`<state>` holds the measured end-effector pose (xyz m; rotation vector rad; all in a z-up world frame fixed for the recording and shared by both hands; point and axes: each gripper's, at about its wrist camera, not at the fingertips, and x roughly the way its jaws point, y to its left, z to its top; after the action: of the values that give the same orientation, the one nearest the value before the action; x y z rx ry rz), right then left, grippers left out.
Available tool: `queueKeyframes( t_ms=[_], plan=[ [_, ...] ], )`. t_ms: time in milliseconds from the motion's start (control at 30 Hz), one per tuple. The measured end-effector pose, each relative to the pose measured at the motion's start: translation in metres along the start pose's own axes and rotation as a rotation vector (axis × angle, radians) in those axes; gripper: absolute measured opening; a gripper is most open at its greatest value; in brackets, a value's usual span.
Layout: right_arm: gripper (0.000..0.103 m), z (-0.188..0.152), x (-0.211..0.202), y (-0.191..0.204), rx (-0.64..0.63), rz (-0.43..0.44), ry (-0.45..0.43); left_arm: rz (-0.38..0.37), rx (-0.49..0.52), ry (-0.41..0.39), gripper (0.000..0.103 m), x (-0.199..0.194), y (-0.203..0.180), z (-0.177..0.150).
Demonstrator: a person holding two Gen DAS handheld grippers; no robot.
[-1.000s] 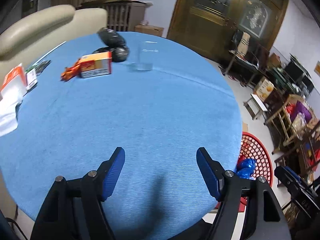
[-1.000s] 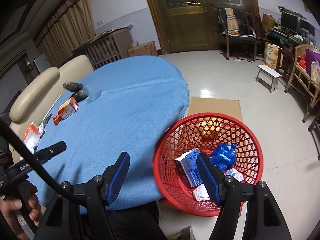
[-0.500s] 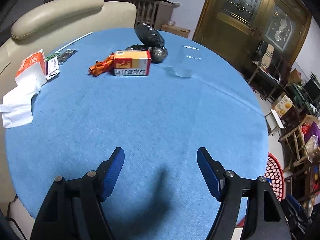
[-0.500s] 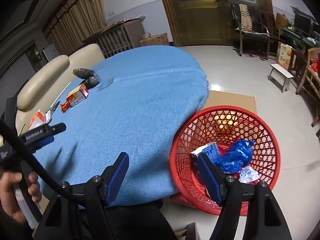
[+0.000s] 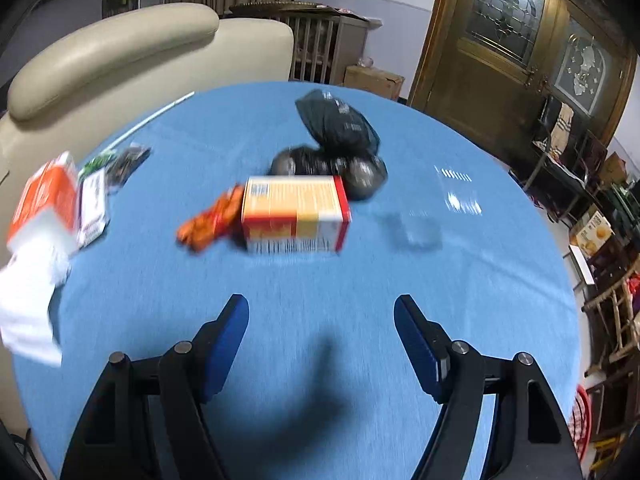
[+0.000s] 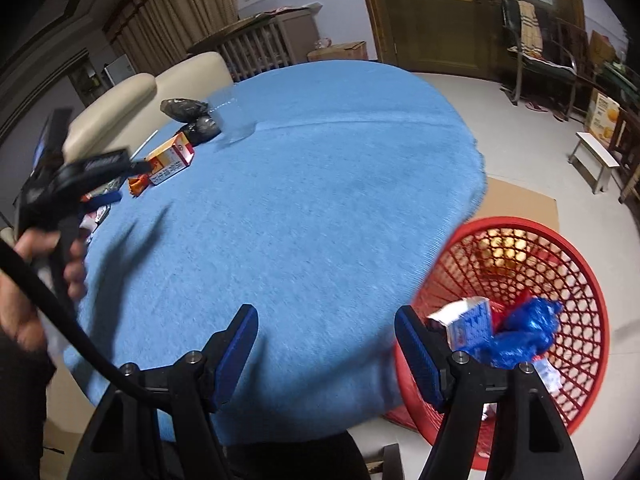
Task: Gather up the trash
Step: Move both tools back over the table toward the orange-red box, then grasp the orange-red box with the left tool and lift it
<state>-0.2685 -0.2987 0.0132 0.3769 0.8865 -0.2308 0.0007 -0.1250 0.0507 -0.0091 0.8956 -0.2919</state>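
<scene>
A round table under a blue cloth (image 5: 320, 280) fills a dim living room, with a cream sofa (image 5: 120, 52) behind it and a wooden door beyond; beside the table on the floor stands a red basket (image 6: 580, 280) that already holds a blue crumpled bag (image 6: 520, 336) and a small carton (image 6: 468, 320). On the far part of the cloth lies a cluster of trash: an orange-and-yellow box (image 5: 296, 212) on its side, an orange wrapper (image 5: 208, 220) touching its left end, and black bags (image 5: 336, 144) just behind it; well to the left sit tissues and a packet (image 5: 44, 208), blurred. The left gripper (image 5: 320, 320) hangs above bare cloth short of the box, fingers apart and empty; the right gripper (image 6: 324, 332) hangs over the near table edge beside the basket, fingers likewise apart with nothing between them. The box looks like thin cardboard, light and fairly stiff yet crushable; its short width probably suits the jaws better than its long side. The wrapper seems limp and slippery, so a pinch at its bunched middle should hold best; the black bags look soft, best taken by a gathered fold.
</scene>
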Motion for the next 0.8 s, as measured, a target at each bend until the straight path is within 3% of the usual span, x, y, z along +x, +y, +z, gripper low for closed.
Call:
queueKeyframes(
  t_ms=[200, 500, 800],
  plan=[
    [0.074, 0.006, 0.011, 0.003, -0.002, 0.001, 0.022, 0.045, 0.001, -0.009, 0.076, 0.038, 0.001, 0.027],
    [0.074, 0.008, 0.018, -0.005, 0.016, -0.011, 0.039, 0.098, 0.003, 0.023, 0.077, 0.072, 0.002, 0.039],
    [0.074, 0.008, 0.014, -0.004, 0.012, -0.012, 0.03, 0.073, -0.017, 0.016, 0.077, 0.074, 0.015, 0.035]
  ],
)
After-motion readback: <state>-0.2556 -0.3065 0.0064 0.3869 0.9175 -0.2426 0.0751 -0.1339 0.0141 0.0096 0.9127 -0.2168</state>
